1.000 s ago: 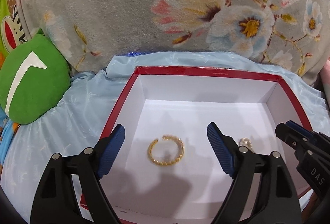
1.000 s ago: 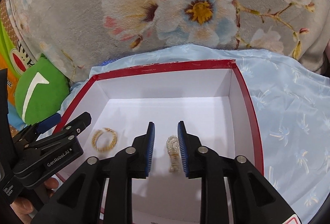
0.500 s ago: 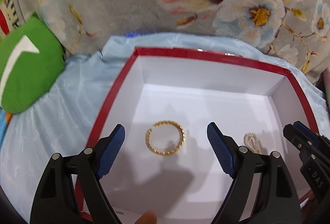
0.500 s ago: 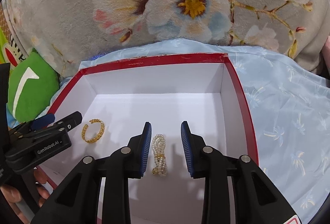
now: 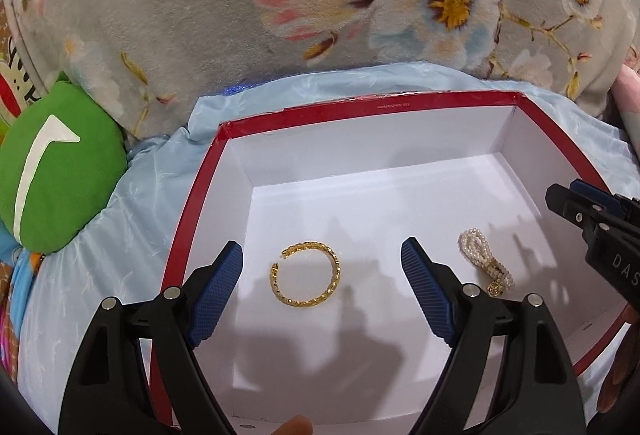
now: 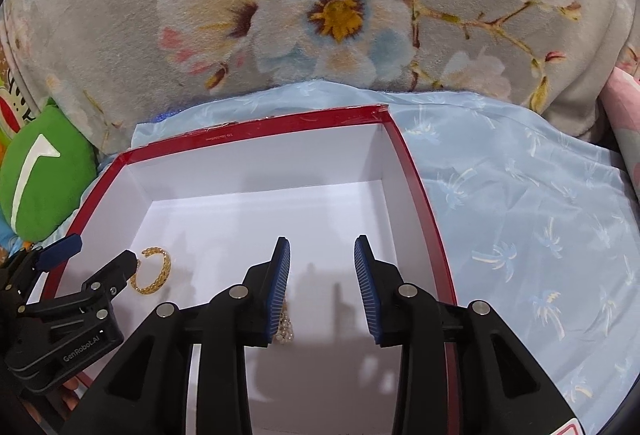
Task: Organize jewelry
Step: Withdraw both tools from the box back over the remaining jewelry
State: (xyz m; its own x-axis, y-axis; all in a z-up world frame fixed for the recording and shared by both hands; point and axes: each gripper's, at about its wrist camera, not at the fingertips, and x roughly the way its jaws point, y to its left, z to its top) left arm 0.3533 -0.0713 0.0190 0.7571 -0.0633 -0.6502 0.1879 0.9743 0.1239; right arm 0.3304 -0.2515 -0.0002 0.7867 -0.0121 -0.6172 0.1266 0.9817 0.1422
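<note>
Legibly, "GenRobot.AI" on left claw (image 6: 90,255)

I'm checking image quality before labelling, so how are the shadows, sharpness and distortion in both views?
Left wrist view: sharp, soft gripper shadows across the box floor near the gold bangle, rim bowed by fisheye. Right wrist view: equally sharp, similar shadows, and the pearl bracelet is mostly hidden behind a finger.

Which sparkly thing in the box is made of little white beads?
The pearl bracelet, a doubled-up strand of tiny white beads with a small gold charm, lying right of the gold bangle, which is a plain open gold ring with no beads.
</note>
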